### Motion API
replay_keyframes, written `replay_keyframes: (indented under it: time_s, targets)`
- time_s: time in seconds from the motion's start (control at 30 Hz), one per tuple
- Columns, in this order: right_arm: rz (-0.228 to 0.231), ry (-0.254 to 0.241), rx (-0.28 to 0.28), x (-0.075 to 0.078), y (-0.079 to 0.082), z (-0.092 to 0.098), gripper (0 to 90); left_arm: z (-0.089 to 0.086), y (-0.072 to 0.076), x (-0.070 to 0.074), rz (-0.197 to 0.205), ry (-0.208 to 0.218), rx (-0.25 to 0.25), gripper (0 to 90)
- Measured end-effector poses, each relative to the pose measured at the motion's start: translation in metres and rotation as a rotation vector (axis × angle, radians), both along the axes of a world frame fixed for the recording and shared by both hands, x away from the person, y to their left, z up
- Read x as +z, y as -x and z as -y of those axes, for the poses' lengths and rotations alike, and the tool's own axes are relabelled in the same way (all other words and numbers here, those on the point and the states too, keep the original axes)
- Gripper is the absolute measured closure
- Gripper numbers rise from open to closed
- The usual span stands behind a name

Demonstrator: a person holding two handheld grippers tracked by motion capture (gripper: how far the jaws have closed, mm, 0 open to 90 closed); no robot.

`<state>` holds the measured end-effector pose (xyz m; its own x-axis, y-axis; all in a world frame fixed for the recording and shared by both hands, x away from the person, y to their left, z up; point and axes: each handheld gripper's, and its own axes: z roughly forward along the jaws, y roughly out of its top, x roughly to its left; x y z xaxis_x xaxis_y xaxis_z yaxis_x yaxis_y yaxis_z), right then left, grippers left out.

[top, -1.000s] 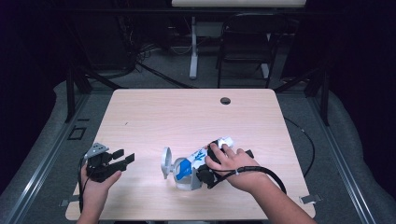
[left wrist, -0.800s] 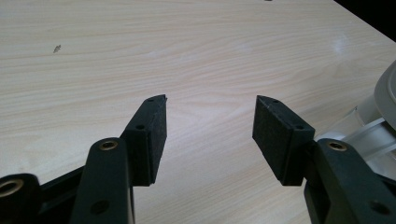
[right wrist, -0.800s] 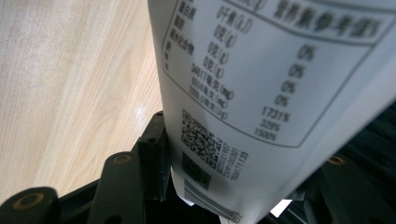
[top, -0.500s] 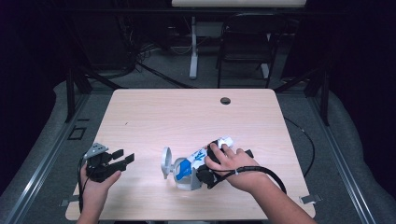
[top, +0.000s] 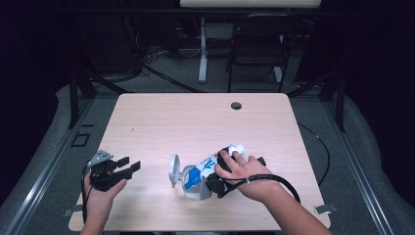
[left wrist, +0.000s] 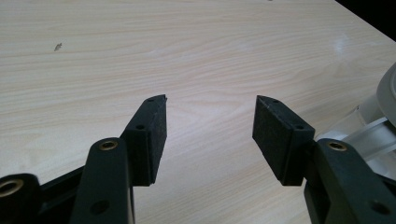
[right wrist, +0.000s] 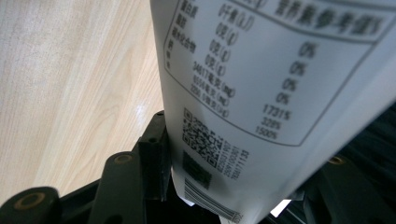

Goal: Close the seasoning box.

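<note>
My right gripper [top: 216, 182] is shut on a white and blue packet [top: 211, 162]. The packet lies tilted, its lower end over a clear container [top: 192, 185] with a white lid [top: 173, 170] standing open on its left. In the right gripper view the packet's printed label [right wrist: 261, 84] sits between the jaws of the right gripper [right wrist: 247, 144]; the left pad [right wrist: 156, 154] presses its edge and the other pad is hidden behind it. My left gripper [top: 128, 167] rests open near the table's front left with nothing between its pads [left wrist: 149, 135]. The left gripper [left wrist: 210, 126] faces bare wood, and the container's edge [left wrist: 376, 119] shows at the right.
The light wooden table [top: 195, 117] has a round cable hole [top: 236, 105] near its far edge. A black cable [top: 279, 178] loops from the right gripper over the wrist. Chairs and desk legs [top: 203, 54] stand in the dark behind the table.
</note>
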<state>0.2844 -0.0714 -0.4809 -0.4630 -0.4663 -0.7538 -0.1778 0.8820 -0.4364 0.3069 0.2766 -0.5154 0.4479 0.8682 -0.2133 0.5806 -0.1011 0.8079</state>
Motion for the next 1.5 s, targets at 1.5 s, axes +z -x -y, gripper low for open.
replay_keyframes:
  time_s: [1.5]
  targets:
    - [0.004,0.021,0.007,0.0027,0.0002,-0.0008,50.2,-0.0012,-0.0001,-0.0008,0.002,0.003,0.008,45.3]
